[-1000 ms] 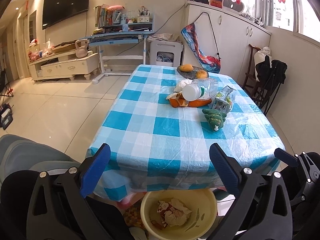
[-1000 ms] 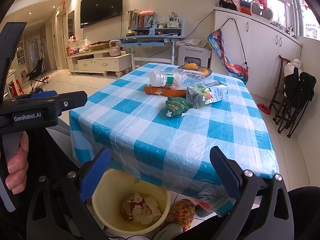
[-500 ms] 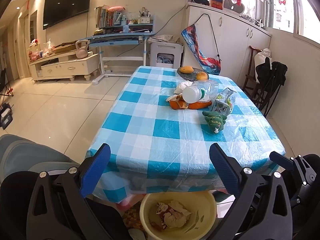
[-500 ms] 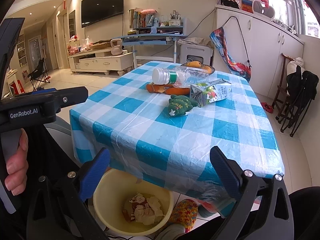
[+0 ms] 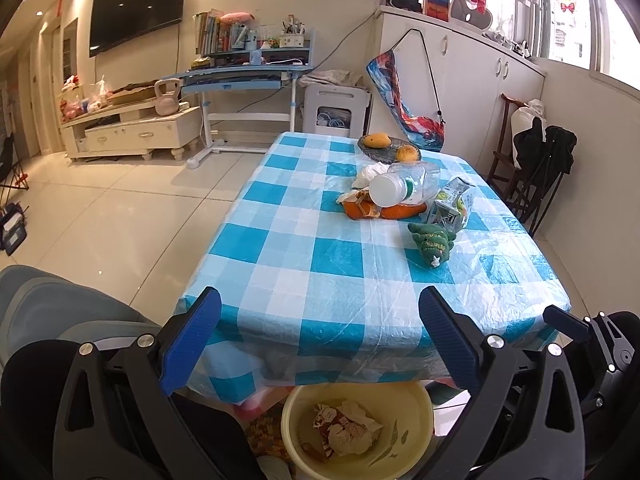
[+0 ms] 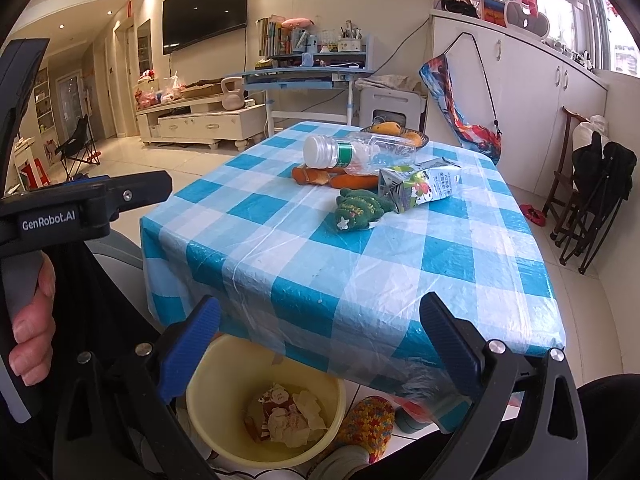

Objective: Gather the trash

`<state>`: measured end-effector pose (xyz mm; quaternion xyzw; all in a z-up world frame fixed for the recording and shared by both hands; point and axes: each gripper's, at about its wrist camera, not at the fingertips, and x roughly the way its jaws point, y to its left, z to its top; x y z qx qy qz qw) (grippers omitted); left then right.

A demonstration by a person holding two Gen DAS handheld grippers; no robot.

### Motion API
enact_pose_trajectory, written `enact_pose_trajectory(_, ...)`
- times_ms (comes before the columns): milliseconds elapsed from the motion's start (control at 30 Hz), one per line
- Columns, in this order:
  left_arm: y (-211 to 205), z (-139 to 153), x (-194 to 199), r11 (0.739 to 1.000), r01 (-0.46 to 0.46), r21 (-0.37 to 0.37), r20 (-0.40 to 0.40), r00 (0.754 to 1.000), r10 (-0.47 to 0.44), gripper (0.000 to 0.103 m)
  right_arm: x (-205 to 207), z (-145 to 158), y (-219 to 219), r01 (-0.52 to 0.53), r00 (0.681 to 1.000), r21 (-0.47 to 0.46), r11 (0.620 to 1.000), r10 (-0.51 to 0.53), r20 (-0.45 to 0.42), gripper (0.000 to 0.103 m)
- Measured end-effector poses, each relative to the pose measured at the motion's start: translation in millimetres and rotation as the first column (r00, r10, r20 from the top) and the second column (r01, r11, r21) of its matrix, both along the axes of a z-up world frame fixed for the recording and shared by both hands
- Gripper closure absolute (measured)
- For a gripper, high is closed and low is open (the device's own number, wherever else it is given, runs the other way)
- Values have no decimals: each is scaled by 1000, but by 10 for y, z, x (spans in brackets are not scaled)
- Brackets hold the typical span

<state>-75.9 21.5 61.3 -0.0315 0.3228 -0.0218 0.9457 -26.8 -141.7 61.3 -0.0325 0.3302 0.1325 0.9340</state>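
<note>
We held both grippers back from the near edge of the table (image 5: 304,280), over the yellow bin (image 5: 420,404) that stood on the floor half tucked beneath that edge. The left gripper (image 5: 320,336) had its jaws spread wide with nothing between them, and the right gripper (image 6: 320,336) was likewise wide open and empty. In the right wrist view the left gripper's body showed at the left edge, with the hand (image 6: 30,320) wrapped round its grip.

The bin already held crumpled paper and a torn wrapper (image 5: 346,430). The rest of the trash lay toward the far half of the table, on the blue and white checked cloth: a clear plastic bottle (image 6: 360,152) on its side with its white cap pointing toward the near left, resting on top of an orange wrapper (image 6: 336,178); a squashed drink carton (image 6: 420,188) just to the right of the bottle; and a white crumpled tissue (image 5: 372,170) behind the bottle. A green knitted toy (image 6: 358,210) lay nearer to us than the carton, touching it. At the far end of the table a dark plate (image 5: 372,152) carried two mangoes (image 5: 376,140). A colourful knitted slipper (image 6: 368,424) sat on the floor just right of the bin
</note>
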Motion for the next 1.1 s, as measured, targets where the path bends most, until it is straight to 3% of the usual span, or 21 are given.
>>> enact_pose_trajectory(1100, 19, -35, 31, 1000, -7, -10, -21, 1000, 7, 7, 10, -31, 53, -30, 999, 9, 999, 31, -27, 7)
